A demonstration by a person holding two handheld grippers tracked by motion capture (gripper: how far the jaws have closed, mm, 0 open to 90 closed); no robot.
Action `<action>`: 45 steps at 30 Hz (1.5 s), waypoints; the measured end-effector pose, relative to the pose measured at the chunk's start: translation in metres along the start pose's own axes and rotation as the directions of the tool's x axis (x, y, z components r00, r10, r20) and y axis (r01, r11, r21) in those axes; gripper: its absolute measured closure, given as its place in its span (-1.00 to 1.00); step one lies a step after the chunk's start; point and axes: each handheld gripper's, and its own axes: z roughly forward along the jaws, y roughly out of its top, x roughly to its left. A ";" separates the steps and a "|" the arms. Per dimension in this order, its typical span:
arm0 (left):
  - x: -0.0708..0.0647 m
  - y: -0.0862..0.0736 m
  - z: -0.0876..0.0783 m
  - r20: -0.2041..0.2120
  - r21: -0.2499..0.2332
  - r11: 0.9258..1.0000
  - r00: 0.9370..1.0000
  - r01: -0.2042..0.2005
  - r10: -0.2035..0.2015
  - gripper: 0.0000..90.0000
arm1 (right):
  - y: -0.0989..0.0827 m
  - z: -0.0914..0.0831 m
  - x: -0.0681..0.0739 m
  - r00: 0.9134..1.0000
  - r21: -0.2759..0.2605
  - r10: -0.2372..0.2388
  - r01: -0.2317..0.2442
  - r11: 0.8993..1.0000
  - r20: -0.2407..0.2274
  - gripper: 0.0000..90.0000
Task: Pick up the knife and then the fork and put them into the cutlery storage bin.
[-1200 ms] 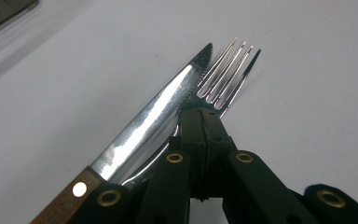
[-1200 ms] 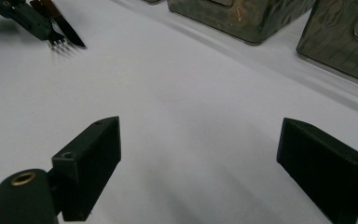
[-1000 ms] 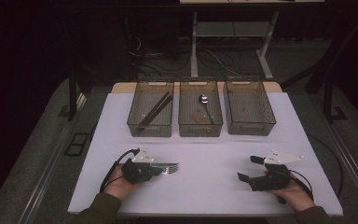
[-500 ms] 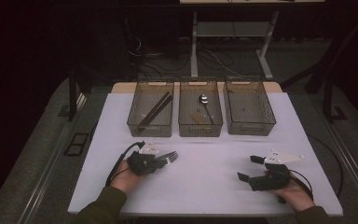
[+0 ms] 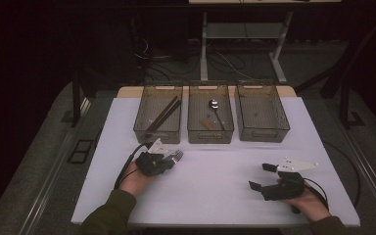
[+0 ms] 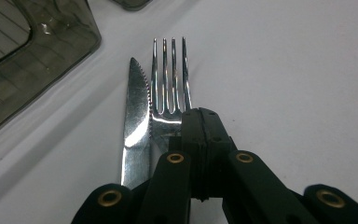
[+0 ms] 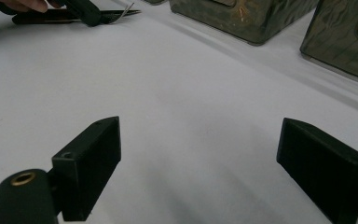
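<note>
My left gripper (image 5: 169, 159) (image 6: 200, 116) is shut on the neck of a silver fork (image 5: 177, 155) (image 6: 170, 79), whose tines point toward the bins. A serrated table knife (image 6: 137, 121) runs alongside the fork and passes under the same jaws; I cannot tell whether it is gripped too. Both are held low over the white table (image 5: 215, 191), just in front of the left bin (image 5: 156, 134) (image 6: 28, 70). My right gripper (image 5: 259, 176) (image 7: 205, 158) rests open near the table's front right, with nothing but bare table between its jaws.
Three smoky clear bins stand in a row at the back. The left one holds dark chopsticks (image 5: 164, 115), the middle bin (image 5: 210, 134) a spoon (image 5: 214, 105), and the right bin (image 5: 264, 133) looks empty. Cables trail from both grippers.
My left hand has carried the fork forward and slightly right, closer to the left bin. The right hand has stayed put.
</note>
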 end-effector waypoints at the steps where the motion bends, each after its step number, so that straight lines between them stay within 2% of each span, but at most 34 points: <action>1: 0.000 0.000 0.000 -0.001 0.000 1.000 1.000 0.000 0.000 0.99 | 0.000 0.000 0.000 1.000 0.000 0.000 0.000 1.000 0.000 -0.70; 3: -0.001 0.000 -0.001 -0.005 0.001 1.000 1.000 -0.003 0.003 0.99 | 0.000 0.000 0.000 1.000 0.000 -0.001 0.001 1.000 -0.002 -0.70; 6: -0.002 -0.001 -0.008 0.003 -0.029 1.000 1.000 0.006 -0.006 0.98 | 0.001 0.000 0.001 1.000 -0.002 -0.002 0.002 1.000 -0.005 -0.70; 12: -0.007 -0.008 -0.033 0.014 -0.101 0.994 0.999 0.034 -0.033 0.71 | 0.001 -0.002 0.001 1.000 -0.010 -0.003 0.003 1.000 -0.005 -0.70; 16: -0.005 -0.021 -0.046 -0.006 -0.111 0.993 0.999 0.045 -0.046 0.57 | 0.001 -0.002 0.001 1.000 -0.012 -0.002 0.002 1.000 -0.003 -0.70; 19: -0.001 -0.031 -0.051 -0.017 -0.112 0.991 0.997 0.071 -0.073 0.53 | 0.001 -0.002 0.001 1.000 -0.011 -0.006 0.006 1.000 -0.006 -0.70; 22: -0.001 -0.038 -0.056 -0.038 -0.108 0.992 0.997 0.064 -0.069 0.51 | 0.001 -0.002 0.002 1.000 -0.011 -0.009 0.009 1.000 -0.007 -0.70; 27: -0.001 -0.045 -0.058 -0.050 -0.110 0.992 0.997 0.055 -0.061 0.51 | 0.001 -0.002 0.001 1.000 -0.014 -0.008 0.008 1.000 -0.007 -0.70; 33: -0.001 -0.045 -0.052 -0.053 -0.070 0.997 0.998 0.036 -0.040 0.55 | 0.001 -0.002 0.002 1.000 -0.013 -0.009 0.009 1.000 -0.008 -0.70; 38: -0.001 -0.046 -0.049 -0.064 -0.058 0.998 0.998 0.024 -0.028 0.58 | 0.001 -0.002 0.001 1.000 -0.014 -0.009 0.009 1.000 -0.008 -0.70; 45: -0.001 -0.046 -0.046 -0.057 -0.057 0.998 0.998 0.006 -0.009 0.63 | 0.001 -0.002 0.001 1.000 -0.015 -0.010 0.010 1.000 -0.009 -0.70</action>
